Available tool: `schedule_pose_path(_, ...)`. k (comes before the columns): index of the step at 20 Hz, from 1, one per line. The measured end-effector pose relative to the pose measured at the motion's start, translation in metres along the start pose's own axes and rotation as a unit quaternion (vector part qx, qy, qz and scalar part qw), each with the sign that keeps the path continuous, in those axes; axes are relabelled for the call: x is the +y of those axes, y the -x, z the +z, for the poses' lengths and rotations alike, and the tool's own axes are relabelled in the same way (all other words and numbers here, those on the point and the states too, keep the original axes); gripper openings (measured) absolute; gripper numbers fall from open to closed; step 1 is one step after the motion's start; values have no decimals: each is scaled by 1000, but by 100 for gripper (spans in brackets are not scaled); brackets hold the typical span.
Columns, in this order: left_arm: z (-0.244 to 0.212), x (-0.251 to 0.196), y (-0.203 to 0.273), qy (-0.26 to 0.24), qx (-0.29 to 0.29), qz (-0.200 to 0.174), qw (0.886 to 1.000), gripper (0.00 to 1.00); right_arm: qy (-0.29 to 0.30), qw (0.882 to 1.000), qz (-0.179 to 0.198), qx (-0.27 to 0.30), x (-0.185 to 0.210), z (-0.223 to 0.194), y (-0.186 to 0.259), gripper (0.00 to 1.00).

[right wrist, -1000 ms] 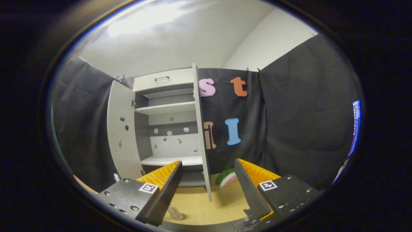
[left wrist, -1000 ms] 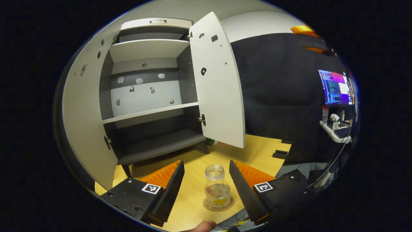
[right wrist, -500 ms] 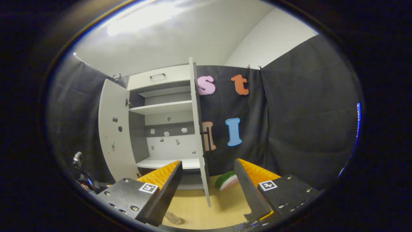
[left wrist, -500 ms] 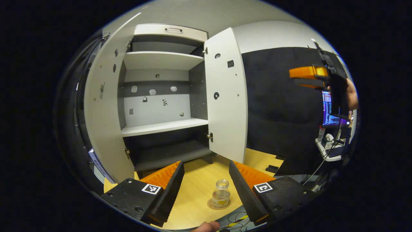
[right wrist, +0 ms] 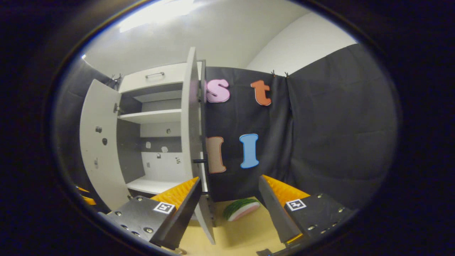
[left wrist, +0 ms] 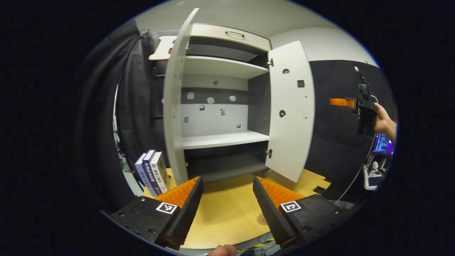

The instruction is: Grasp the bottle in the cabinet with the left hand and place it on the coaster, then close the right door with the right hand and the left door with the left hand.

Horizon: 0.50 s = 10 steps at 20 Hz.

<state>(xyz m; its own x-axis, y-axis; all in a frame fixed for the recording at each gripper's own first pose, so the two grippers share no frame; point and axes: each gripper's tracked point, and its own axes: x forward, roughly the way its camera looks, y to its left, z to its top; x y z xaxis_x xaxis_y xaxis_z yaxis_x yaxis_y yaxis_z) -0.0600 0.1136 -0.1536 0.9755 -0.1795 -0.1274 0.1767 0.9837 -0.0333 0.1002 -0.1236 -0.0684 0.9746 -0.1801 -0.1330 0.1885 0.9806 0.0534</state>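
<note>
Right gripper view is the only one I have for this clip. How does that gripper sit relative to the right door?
Observer: In the left gripper view, a hand holds the right gripper out past the right door, on its outer side and apart from it.
Operator: Is the left gripper carrying anything?
Observer: No. The left gripper is open, with bare table between its fingers.
Operator: Anything beside the cabinet on the far side?
Observer: Three books stand upright next to the open left door.
</note>
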Motion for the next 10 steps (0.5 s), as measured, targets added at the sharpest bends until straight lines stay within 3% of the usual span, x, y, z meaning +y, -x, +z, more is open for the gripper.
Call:
schedule_pose_path(5,5,42,6,31,-8,17,999,89,47,997,-51,39,-33,-23,-64,98)
schedule_pose_path(8,0,51,3,93,-7,23,995,90,33,999,-10,31,-7,-24,-82,98)
schedule_pose_path(9,-1,51,3,106,-1,26,994,94,25,999,1,32,2,-26,-85,98)
schedule_pose_path(10,-1,51,4,113,2,28,993,90,24,999,11,31,10,-27,-86,98)
